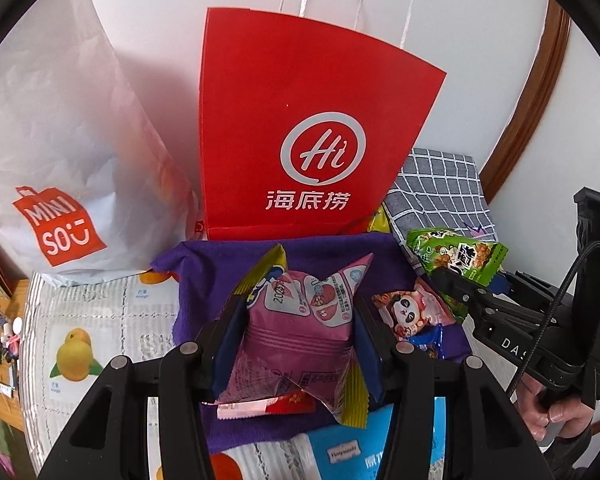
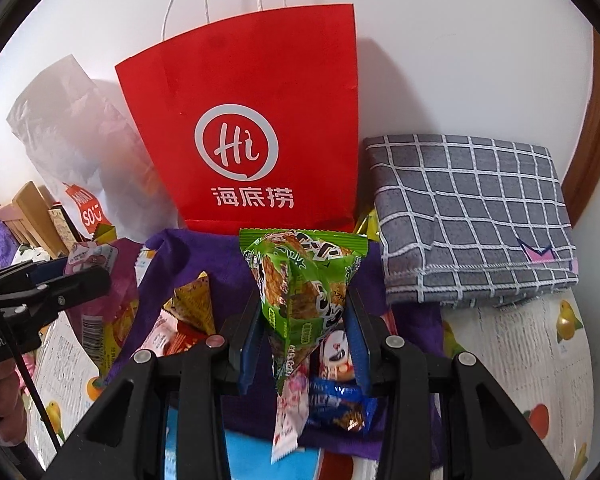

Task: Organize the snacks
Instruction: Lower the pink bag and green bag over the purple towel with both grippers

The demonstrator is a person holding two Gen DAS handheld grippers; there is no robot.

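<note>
1. Evidently both tools are loaded: the left gripper [image 1: 296, 332] has its fingers pressed into the sides of a pink snack packet [image 1: 300, 320], and the right gripper [image 2: 304, 340] is clamped on a green snack packet [image 2: 304, 280]. Both packets hang clear above the purple cloth [image 1: 204, 276] where the loose snacks lie, so I judge each has been lifted for sorting.
2. The red paper bag [image 1: 300, 100] stands upright against the wall at the back edge of the cloth, its mouth facing up. That makes it a likely destination, though nothing confirms this.
3. Each packet is pinched across its puffed middle, which dents the film; a firm squeeze there stops slipping but could crush the contents.
4. Remaining snacks sit on the cloth: a panda-print packet [image 1: 412, 312] near its right edge, a red-and-pink wrapper [image 1: 268, 404] near its front edge.
5. The left wrist view alone shows the whole white Miniso bag [image 1: 60, 160] standing left of the red bag, and the person's right hand [image 1: 552, 408] on its handle.
6. The right wrist view alone shows the full grey checked cloth [image 2: 468, 216], folded, right of the red bag, plus a blue-wrapped snack [image 2: 340, 400] beneath the green packet and a yellow triangular packet [image 2: 196, 304] further left.
</note>
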